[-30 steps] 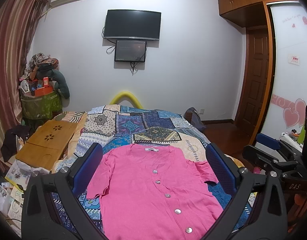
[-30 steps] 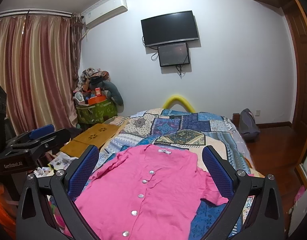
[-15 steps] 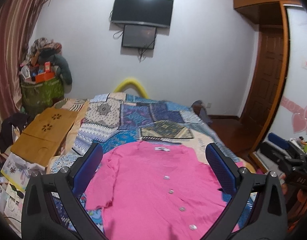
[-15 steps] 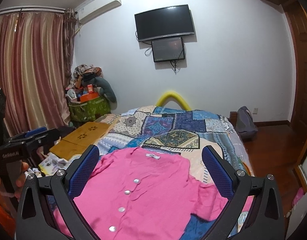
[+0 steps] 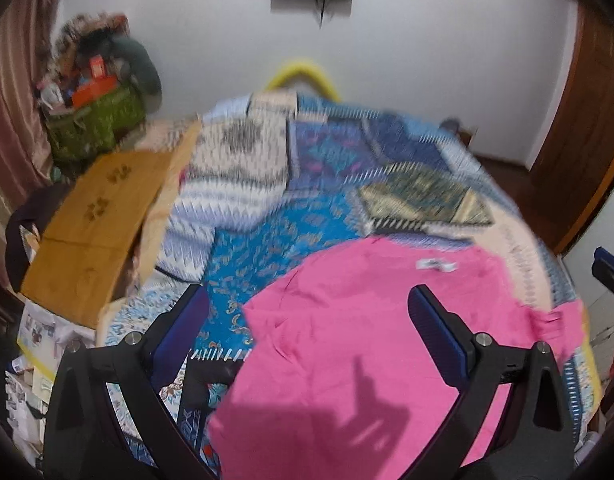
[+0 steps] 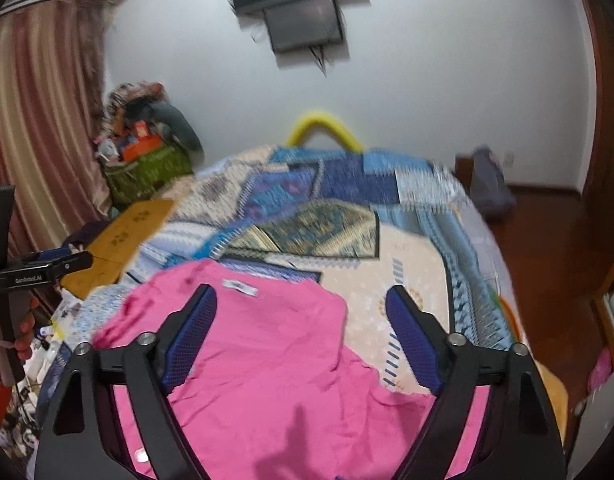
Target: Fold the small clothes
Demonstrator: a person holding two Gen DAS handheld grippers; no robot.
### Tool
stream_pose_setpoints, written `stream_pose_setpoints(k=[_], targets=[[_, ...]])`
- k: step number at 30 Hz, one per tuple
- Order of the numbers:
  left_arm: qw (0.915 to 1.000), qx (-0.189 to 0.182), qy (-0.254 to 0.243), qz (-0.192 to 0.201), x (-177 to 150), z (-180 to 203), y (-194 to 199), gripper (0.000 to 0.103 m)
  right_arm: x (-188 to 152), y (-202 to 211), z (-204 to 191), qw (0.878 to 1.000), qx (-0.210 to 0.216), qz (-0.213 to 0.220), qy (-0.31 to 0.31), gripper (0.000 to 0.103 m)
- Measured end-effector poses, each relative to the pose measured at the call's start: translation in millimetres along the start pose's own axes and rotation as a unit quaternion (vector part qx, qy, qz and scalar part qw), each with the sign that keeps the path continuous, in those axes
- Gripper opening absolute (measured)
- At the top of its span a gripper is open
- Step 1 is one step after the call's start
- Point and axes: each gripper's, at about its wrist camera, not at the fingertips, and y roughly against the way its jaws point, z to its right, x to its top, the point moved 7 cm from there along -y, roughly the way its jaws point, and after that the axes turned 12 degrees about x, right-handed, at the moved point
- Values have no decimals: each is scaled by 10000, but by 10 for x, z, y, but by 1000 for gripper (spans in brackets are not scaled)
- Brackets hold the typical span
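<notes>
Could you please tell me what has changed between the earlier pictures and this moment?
Both grippers have dipped towards the pink button-front shirt, which now fills more of each view. The right gripper has just been closing its jaws, with nothing pressed between them; the left gripper is open over the shirt's left shoulder. Nothing has been grasped. The shirt still lies flat on the patchwork bedspread.

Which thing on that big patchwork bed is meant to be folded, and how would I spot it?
Start at the bed under the wall-mounted screen, covered in a blue-and-cream patchwork quilt. At its near end lies a pink shirt, spread flat with a small white label at the collar. It is the only plain, bright pink piece on the patterned cover.
</notes>
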Motion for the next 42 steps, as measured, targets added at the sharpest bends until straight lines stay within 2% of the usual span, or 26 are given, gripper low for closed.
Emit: stream_pose_setpoints(k=[2, 5, 8, 12, 14, 15, 16, 17, 18, 20, 22, 29, 34, 36, 37, 39, 40, 42], targets=[[9992, -39, -32, -403, -56, -10, -326, 90, -68, -216, 157, 9994, 10, -320, -125, 75], [9958, -83, -239, -884, -151, 46, -687, 80, -194, -509, 308, 9966, 132, -770, -242, 71], [9903, -30, -567, -1270, -270, 101, -983, 77, -355, -719, 377, 9914, 257, -1230, -367, 67], [9844, -54, -659, -1629, -368, 137, -1237, 68, -524, -1019, 467, 9820, 405, -1802, -395, 60], [9853, -45, -737, -1538, -363, 162, -1283, 60, -552, -1111, 491, 9793, 434, -1945, -348, 57], [9861, -75, -728, -1489, -354, 169, -1287, 56, -541, -1122, 476, 9798, 411, -1942, -245, 52], [9870, -76, -704, -1443, -339, 163, -1287, 46, -525, -1146, 469, 9802, 393, -1938, -140, 47], [9877, -68, -697, -1396, -318, 156, -1288, 36, -509, -1149, 450, 9801, 367, -1949, -22, 34], [9881, -47, -716, -1361, -299, 154, -1289, 30, -497, -1159, 426, 9791, 395, -1994, 60, 24], [9886, 30, -748, -1304, -243, 123, -1296, 9, -476, -1204, 405, 9773, 460, -2061, 174, 12], [9891, -51, -684, -1306, -181, 109, -1302, 5, -433, -1230, 407, 9764, 436, -2093, 305, 11], [9932, -127, -550, -1018, 317, 156, -1305, 4, 89, -1288, 581, 9838, 193, -1748, 341, 10], [9922, -42, -579, -1106, 427, 235, -1464, 6, 296, -1430, 628, 9856, -32, -1652, 352, 11], [9914, -3, -611, -1161, 416, 225, -1481, 12, 289, -1470, 640, 9845, -162, -1710, 360, 13], [9915, 0, -588, -1158, 406, 202, -1459, 18, 292, -1447, 647, 9849, -229, -1673, 390, 13], [9927, 42, -494, -1100, 380, 115, -1379, 36, 304, -1379, 619, 9860, -195, -1607, 410, 18], [9932, 67, -464, -1068, 367, 68, -1337, 48, 311, -1346, 609, 9863, -156, -1597, 383, 21], [9943, 112, -431, -965, 320, -52, -1183, 51, 300, -1251, 551, 9870, -52, -1568, 341, 28]])
